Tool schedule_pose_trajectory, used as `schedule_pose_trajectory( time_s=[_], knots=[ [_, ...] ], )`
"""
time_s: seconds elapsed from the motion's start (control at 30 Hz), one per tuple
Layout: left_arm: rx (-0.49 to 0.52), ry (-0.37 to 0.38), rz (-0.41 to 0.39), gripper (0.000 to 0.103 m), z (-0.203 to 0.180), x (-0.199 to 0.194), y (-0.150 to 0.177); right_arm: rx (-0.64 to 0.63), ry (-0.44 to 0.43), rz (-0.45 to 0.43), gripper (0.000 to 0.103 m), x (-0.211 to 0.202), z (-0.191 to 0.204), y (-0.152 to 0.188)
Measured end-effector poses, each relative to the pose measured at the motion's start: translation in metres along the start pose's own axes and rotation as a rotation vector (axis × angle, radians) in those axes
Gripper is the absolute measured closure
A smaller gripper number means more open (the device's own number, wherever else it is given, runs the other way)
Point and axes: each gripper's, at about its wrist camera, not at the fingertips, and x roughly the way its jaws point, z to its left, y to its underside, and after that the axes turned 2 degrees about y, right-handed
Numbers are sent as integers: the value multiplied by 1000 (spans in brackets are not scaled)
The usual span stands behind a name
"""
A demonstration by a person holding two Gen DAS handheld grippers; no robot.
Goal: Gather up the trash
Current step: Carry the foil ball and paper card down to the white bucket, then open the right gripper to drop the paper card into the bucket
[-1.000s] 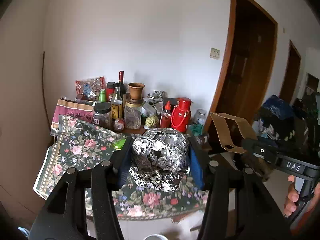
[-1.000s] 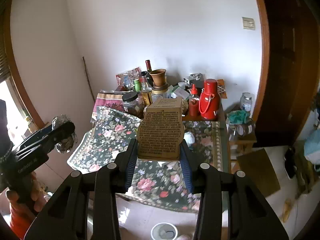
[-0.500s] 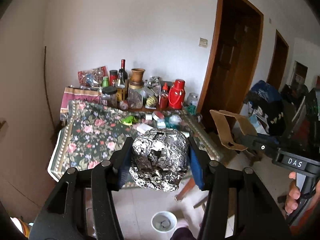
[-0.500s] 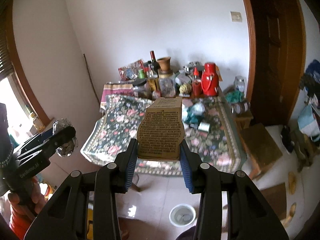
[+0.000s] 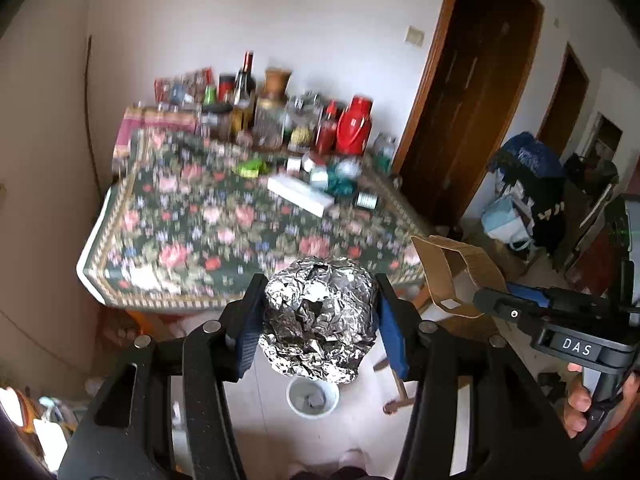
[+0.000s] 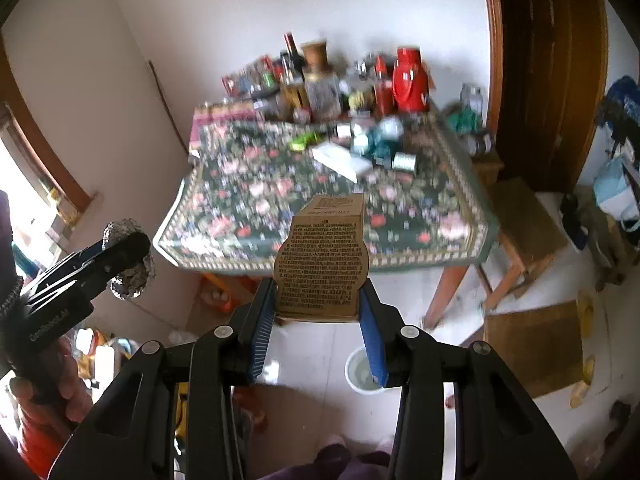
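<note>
While both grippers hang over the floor in front of the table [image 5: 120, 280], each one has trash pinched between its blue pads. Left gripper [image 5: 318, 320] clamps a crumpled foil ball [image 5: 318, 320] — the pads press its two sides, and it sits just above a white bin [image 5: 312, 398] on the tiles. Right gripper [image 6: 318, 300] squeezes a flattened brown carton [image 6: 320, 264] printed with dense text, upright, its top edge before the floral tablecloth [image 6: 248, 200]. That same bin [image 6: 360, 372] shows low and right of the carton, partly behind a pad. On the table — bottles, a red flask [image 5: 354, 126], a white box [image 5: 300, 194] and small litter, all blurred.
</note>
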Motion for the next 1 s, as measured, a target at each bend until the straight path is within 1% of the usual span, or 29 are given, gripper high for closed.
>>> schedule_pose_trajectory(
  time_s=[0.23,0.4,0.57,0.63,0.8,1.0],
  knots=[
    [-72,-34,148,51,2,73,43,-26,0,139,66,58,-35,28],
    [-96,-68,227,51,6,127,81,-38,-3,255,66,109,-59,60],
    [-128,-89,320,51,19,185,130,-48,-17,362,66,169,-80,99],
    [-136,-102,348,51,25,206,149,-57,-17,389,66,189,-84,114],
    [-170,-134,407,51,42,251,200,-110,30,420,66,251,-97,149],
    [-224,-149,456,51,66,298,248,-103,20,460,66,321,-110,181]
  ],
)
